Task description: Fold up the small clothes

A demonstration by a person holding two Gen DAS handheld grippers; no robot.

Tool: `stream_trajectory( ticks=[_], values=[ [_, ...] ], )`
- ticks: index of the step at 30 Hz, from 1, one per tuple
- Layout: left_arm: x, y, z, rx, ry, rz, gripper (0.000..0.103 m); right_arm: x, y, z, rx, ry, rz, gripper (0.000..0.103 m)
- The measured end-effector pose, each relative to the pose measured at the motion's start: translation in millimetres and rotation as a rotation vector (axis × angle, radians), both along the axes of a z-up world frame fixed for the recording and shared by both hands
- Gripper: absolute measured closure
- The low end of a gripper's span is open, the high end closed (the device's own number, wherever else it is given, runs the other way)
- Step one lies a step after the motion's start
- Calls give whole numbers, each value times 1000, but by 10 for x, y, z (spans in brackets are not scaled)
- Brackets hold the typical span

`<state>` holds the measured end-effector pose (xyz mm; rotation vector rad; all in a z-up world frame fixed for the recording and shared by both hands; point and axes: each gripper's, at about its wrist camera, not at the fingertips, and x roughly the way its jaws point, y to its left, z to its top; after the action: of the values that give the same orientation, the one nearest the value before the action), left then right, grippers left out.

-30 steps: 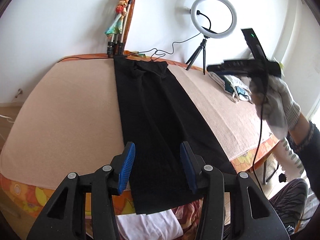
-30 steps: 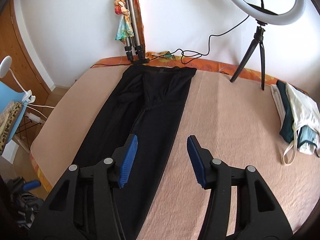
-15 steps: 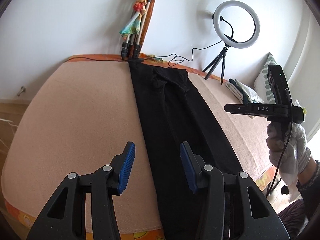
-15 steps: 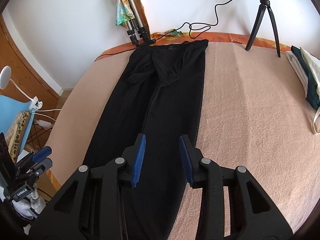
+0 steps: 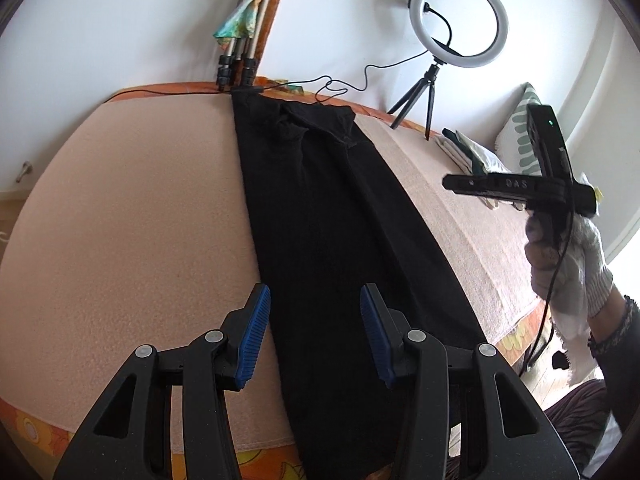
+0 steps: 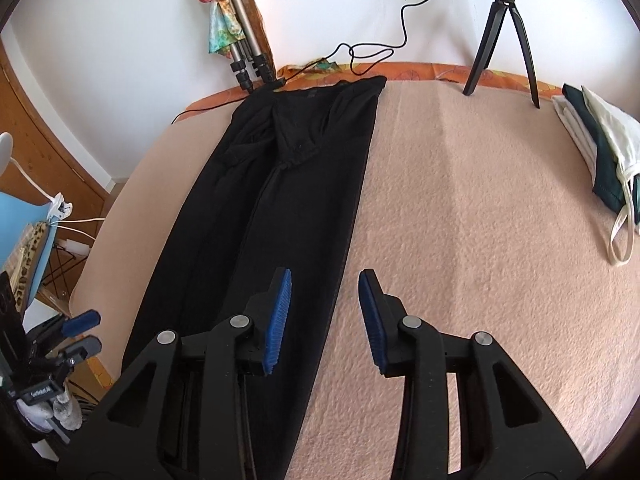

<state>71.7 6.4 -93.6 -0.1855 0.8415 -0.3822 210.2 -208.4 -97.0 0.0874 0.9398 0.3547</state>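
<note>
Looking down along a bed (image 6: 480, 200) under a peach blanket, with an orange flowered sheet (image 6: 420, 70) showing along the far edge.

Finding the black trousers (image 6: 280, 200) lying flat and lengthwise on that blanket, waistband touching the far edge, legs side by side and running all the way to the near edge, then dropping over it in the left wrist view. Lying left of the bed's middle as the right wrist camera is showing it, with a wide bare stretch of blanket reaching to the right edge.

Hovering over the near end of the legs with the left gripper (image 5: 314, 292), blue pads spread apart and pinching nothing, the trousers' left edge passing beneath the left pad. Holding the right gripper (image 6: 325, 276) above the trousers' right edge, pads likewise standing apart with no cloth pressed between them, only trouser edge and blanket showing below the gap. Catching that same right gripper from the side in the left wrist view, gripped by a hand in a white knit glove (image 5: 568, 264) out past the bed's right edge.

Noting a pile of folded clothes (image 6: 600, 152), white and dark green, sitting by the right edge near the far right corner. Noting a ring light (image 5: 416, 20) standing on a small black tripod at the far edge, and a folded tripod (image 5: 240, 52) with a coloured scarf leaning on the wall behind the waistband.
</note>
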Motion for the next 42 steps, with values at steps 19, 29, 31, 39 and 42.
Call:
stream_trajectory(
  ticks=[19, 29, 31, 39, 42],
  values=[
    [271, -1115, -324, 35, 78, -271, 58, 2201, 268, 125, 62, 64, 30, 65],
    [189, -1238, -373, 88, 45, -299, 58, 2969, 670, -260, -113, 180, -25, 65],
    [207, -1225, -373, 81, 48, -300, 58, 3028, 711, -339, -166, 195, -50, 65],
    [186, -1243, -373, 91, 32, -303, 58, 3107, 845, -435, -214, 148, -54, 101],
    [160, -1271, -371, 103, 24, -304, 58, 3165, 790, -349, -81, 108, -21, 101]
  ],
)
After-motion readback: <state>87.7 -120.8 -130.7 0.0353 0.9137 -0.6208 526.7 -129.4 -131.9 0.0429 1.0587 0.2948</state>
